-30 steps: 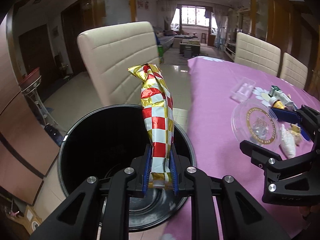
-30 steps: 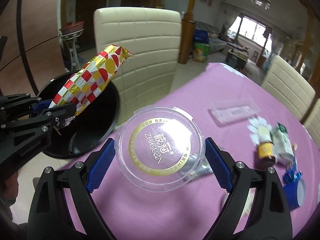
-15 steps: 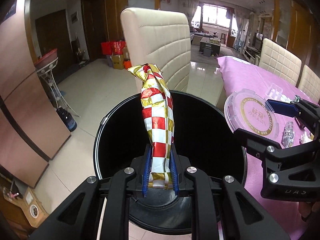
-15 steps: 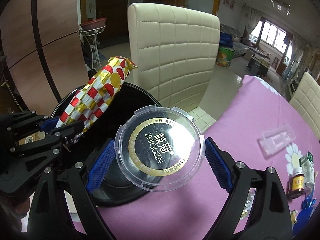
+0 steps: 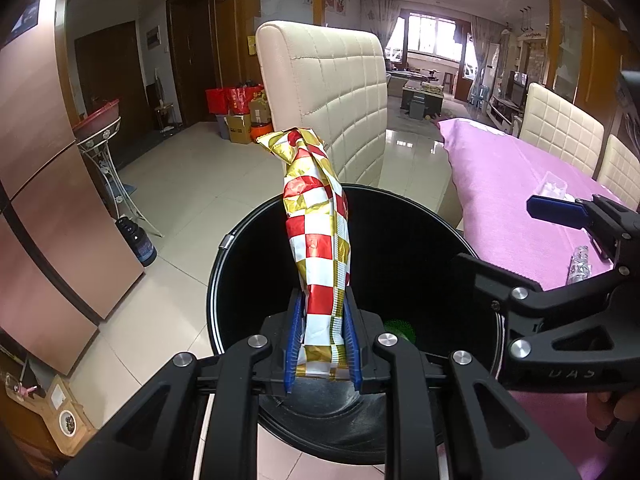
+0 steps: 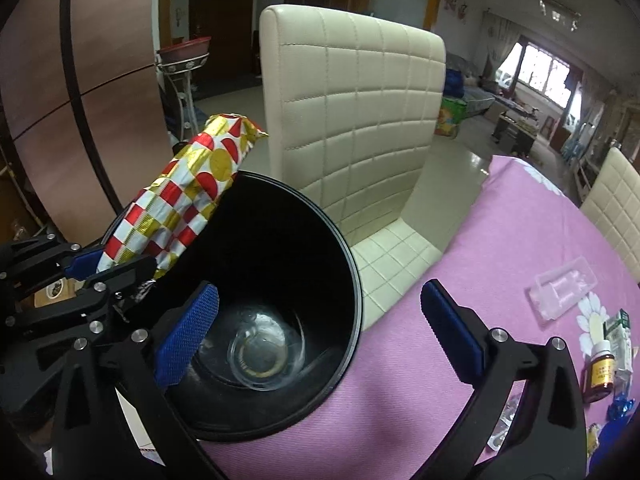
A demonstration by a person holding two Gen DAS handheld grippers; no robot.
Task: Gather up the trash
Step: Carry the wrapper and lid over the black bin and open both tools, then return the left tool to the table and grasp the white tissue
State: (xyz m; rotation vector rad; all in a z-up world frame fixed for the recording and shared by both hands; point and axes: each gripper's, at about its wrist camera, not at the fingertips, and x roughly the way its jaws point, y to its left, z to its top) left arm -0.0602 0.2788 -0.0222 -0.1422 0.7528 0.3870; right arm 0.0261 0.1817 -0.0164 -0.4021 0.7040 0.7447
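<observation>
- The bench (image 6: 460,248) wears a pink cloth and fills the right side of the right wrist view; a cream quilted chair (image 6: 352,92) stands at its near corner, and two more cream chair backs (image 5: 560,124) line its far side
- The black round bin (image 6: 280,240) stands just beside the bench edge, in front of the cream chair; its mouth is open toward both cameras
- The snack wrapper (image 5: 316,236), red, white and gold checks, stands upright above the bin mouth; its lower end is pinched in the left hand-held gripper (image 5: 320,344), whose blue pads are clamped on it from both sides; its jaws have just eased apart a little with the wrapper between them
- The right hand-held gripper (image 6: 320,328) hangs over the near rim of the bin with its fingers spread wide and nothing between them; its jaws have just been opening
- The clear round lid (image 6: 260,356) with a gold ring lies flat on the bottom of the bin, below the left blue pad of the right hand-held gripper
- A clear plastic tray (image 6: 566,290) lies on the bench, well apart from the bin
- A small amber bottle (image 6: 600,368) with a white cap stands near the right edge of the bench, just beside a green and white box (image 6: 620,332); blue foil scraps (image 6: 620,408) lie just below them
</observation>
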